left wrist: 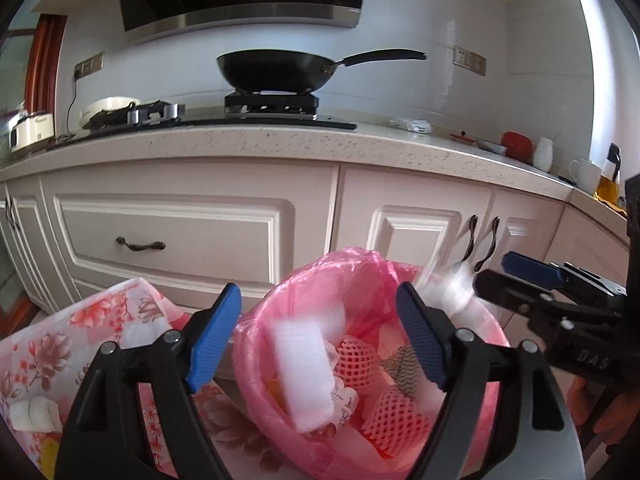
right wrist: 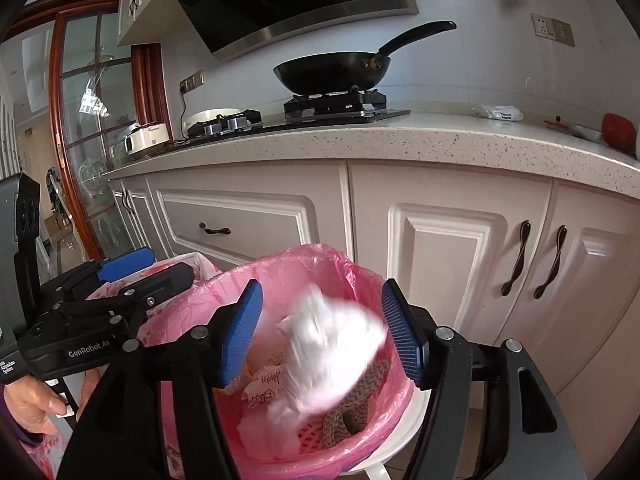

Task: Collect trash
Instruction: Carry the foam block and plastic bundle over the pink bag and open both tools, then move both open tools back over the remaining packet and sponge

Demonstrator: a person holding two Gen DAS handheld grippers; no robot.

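Both grippers over the bin now, and it's a drop. Left gripper [left wrist: 320, 336] stands wide, pads clear of everything; a white foam-like pad [left wrist: 304, 376] sits blurred just below and between its fingers, inside the bin's mouth, touching neither pad. Looks like it's falling free, tho that's my read from the blur.

Right gripper [right wrist: 322, 332] also spread, and a crumpled white wad [right wrist: 332, 356] smears between its fingers. No pad seems to press on it; the blur makes the far side hard to call. Same wad shows from the left cam as a white streak at the right gripper's tip, by the bin's far-right rim.

To do this step well, imo: keep both tips inside the rim line till the pieces are clearly below the liner's edge, don't swing away early, and don't snag the loose liner w/ a finger on the way out. The right-hand wad is near the rim, so a nudge toward centre would be safer.

Containers: one round bin [right wrist: 404, 424], white shell, pink plastic liner [left wrist: 340, 268] bunched over its rim, directly under both grippers. Inside already: pink foam fruit nets [left wrist: 396, 412], a printed paper wrapper [right wrist: 264, 392], a grey zigzag-patterned cloth or paper [right wrist: 360, 396], more white scraps. Roughly half full, room left.

Left of the left gripper, beside the bin, a floral-cloth table [left wrist: 100, 320] w/ a white wad [left wrist: 34, 416] on it. Likely next pickup.
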